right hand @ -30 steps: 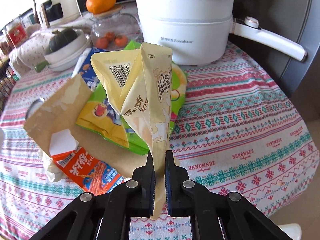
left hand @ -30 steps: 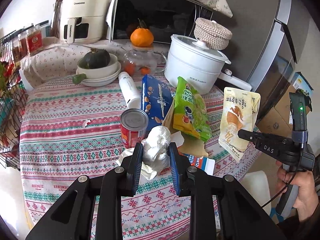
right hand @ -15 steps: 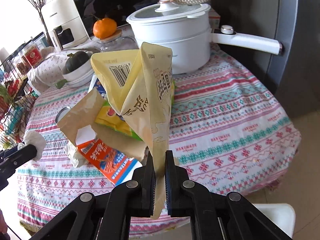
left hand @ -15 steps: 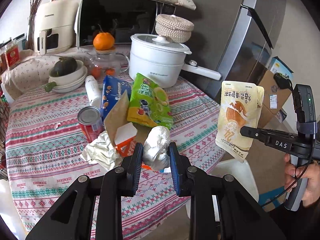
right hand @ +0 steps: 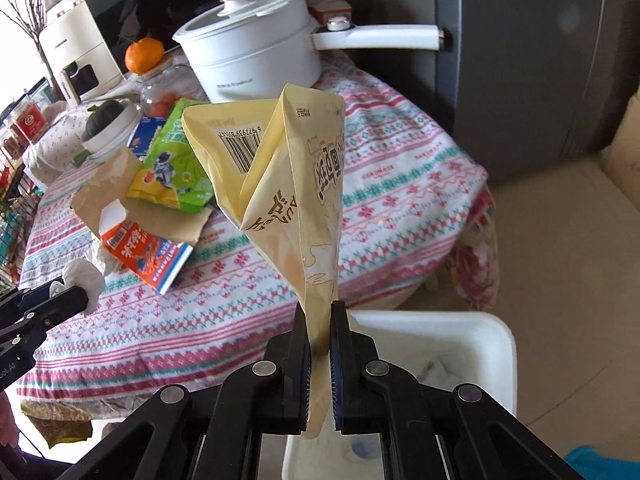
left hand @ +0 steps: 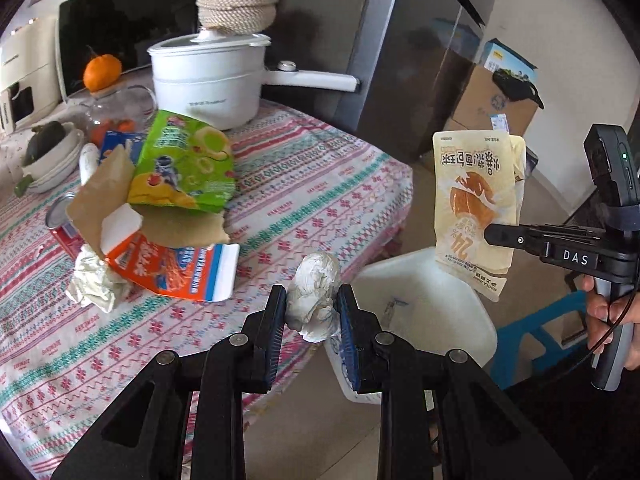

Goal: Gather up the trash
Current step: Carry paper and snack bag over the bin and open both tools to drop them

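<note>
Pinching a crumpled white tissue wad [left hand: 314, 296] at lower centre, the left gripper [left hand: 313, 312] fingers were clamped on it, above the white bin [left hand: 452, 312]. The right gripper [right hand: 319, 336] fingers, nearly closed, gripped a yellow snack pouch [right hand: 296, 184] over the bin; beyond, wrappers lay on the bench [right hand: 400, 184].

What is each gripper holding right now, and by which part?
Left gripper: crumpled tissue, pinched across its middle. Right gripper: yellow snack bag, clamped near its bottom edge.
</note>
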The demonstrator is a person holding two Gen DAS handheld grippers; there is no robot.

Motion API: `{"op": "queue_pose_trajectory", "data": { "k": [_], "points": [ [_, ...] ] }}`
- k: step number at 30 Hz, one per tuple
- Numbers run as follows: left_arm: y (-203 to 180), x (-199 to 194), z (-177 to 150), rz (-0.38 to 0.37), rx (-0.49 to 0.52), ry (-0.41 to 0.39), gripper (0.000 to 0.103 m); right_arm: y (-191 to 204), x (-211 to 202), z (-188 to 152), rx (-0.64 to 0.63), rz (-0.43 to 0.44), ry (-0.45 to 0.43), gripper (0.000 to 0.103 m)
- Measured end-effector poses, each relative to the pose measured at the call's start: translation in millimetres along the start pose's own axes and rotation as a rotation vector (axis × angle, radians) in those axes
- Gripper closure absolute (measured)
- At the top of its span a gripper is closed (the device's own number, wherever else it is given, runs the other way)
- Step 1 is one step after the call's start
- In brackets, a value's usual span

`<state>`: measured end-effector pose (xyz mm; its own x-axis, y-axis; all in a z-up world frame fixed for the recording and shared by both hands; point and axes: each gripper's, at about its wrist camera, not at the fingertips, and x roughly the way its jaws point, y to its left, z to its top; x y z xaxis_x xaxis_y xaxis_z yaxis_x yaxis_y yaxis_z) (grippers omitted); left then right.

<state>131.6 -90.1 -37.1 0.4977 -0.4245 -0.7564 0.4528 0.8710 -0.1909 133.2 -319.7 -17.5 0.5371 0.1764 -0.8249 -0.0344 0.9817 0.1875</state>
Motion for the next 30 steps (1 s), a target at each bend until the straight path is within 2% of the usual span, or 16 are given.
{"op": "queue_pose_trajectory", "data": {
  "k": [10, 16, 22, 25, 27, 30],
  "points": [
    [-87.3, 61.0, -23.7, -0.080, 0.214, 0.090, 0.075, -49.6, -0.6, -44.3, 0.096, -0.076, 0.083, 0.097],
    [-113.9, 97.0, -35.8, -0.081, 0.295, 0.126, 0.075, -70.7, 0.8, -63.8, 0.139, -0.111, 0.124, 0.097],
    [-124.5, 114.8, -39.6, -0.070, 0.337, 0.150, 0.071, -86.8, 3.8, -71.0, 0.178, -0.123, 0.148, 0.097],
    [-123.8, 118.4, -38.5, -0.044, 0.338, 0.175, 0.063, -92.4, 4.4, -73.9, 0.185, -0.130, 0.153, 0.097],
    [-120.5, 117.1, -36.8, -0.030, 0.329, 0.173, 0.048, -94.7, 4.8, -74.6, 0.191, -0.130, 0.158, 0.097],
    [-113.7, 109.3, -33.7, -0.016, 0.310, 0.159, 0.040, -95.7, 6.0, -75.3, 0.192, -0.131, 0.162, 0.097]
  ]
}}
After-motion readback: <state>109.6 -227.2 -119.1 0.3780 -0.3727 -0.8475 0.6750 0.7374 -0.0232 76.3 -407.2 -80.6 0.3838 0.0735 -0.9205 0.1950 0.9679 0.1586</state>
